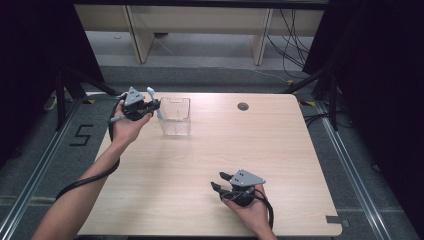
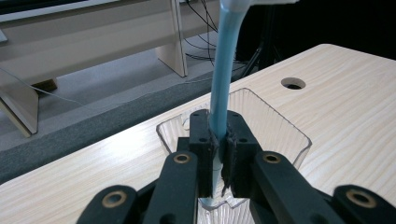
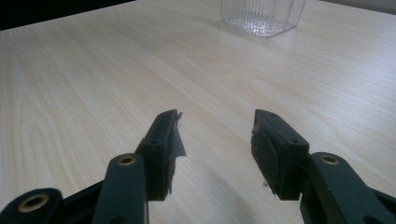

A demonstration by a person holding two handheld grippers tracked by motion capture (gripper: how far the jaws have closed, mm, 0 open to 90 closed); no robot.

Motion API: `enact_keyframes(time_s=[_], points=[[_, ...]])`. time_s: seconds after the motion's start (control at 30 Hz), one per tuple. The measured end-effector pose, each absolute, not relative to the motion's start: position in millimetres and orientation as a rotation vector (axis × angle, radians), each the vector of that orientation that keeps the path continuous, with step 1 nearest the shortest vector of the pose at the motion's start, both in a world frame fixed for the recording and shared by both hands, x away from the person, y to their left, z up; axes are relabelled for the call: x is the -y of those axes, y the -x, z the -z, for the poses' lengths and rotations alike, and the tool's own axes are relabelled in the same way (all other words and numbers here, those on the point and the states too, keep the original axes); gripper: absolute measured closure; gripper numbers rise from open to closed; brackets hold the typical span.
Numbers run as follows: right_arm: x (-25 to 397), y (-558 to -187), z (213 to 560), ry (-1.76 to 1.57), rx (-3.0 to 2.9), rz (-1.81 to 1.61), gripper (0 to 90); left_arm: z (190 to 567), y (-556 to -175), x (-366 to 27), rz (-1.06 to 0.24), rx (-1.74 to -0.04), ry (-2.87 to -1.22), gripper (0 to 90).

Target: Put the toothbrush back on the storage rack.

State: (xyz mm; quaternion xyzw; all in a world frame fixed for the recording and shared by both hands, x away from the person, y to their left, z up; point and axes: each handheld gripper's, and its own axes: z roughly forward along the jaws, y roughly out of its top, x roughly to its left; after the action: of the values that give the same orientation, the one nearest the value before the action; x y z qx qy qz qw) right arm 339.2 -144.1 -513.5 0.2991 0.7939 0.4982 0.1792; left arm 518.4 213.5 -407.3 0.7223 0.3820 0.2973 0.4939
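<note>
A clear ribbed plastic container (image 1: 175,116) stands on the wooden table (image 1: 280,145) at the back left. My left gripper (image 1: 156,105) hovers at its left rim, shut on a light blue toothbrush-like stick (image 1: 154,102). In the left gripper view the blue stick (image 2: 223,70) stands upright between the shut jaws of the left gripper (image 2: 218,140), directly above the container (image 2: 275,126). My right gripper (image 1: 218,181) rests open near the front of the table, with nothing between its fingers. In the right gripper view this gripper (image 3: 215,133) faces the container (image 3: 262,15) far off.
A round cable hole (image 1: 243,106) sits in the table near its back edge. Beyond the table are pale furniture legs (image 1: 140,35) and loose cables (image 1: 292,37) on a grey floor. Black stands flank both sides.
</note>
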Motion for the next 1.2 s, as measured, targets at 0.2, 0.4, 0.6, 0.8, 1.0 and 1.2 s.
enact_keyframes(time_s=[0.2,0.4,0.6,0.8,1.0,1.2], points=[[144,-340,514,-0.83,-2.25,-1.403,51.6,410,-519,-213,-0.719,-0.922,-1.762,83.0],[143,-339,514,-0.841,-2.261,-1.414,51.6,414,-519,-213,-0.715,-0.924,-1.766,83.0],[142,-338,514,-0.865,-2.262,-1.414,51.6,418,-520,-212,-0.71,-0.93,-1.769,83.0],[143,-339,514,-0.849,-2.257,-1.409,51.6,421,-521,-212,-0.707,-0.931,-1.774,83.0],[143,-340,514,-0.835,-2.251,-1.406,51.6,424,-522,-211,-0.706,-0.932,-1.78,83.0],[143,-338,514,-0.86,-2.256,-1.417,51.6,429,-523,-211,-0.7,-0.939,-1.783,83.0]])
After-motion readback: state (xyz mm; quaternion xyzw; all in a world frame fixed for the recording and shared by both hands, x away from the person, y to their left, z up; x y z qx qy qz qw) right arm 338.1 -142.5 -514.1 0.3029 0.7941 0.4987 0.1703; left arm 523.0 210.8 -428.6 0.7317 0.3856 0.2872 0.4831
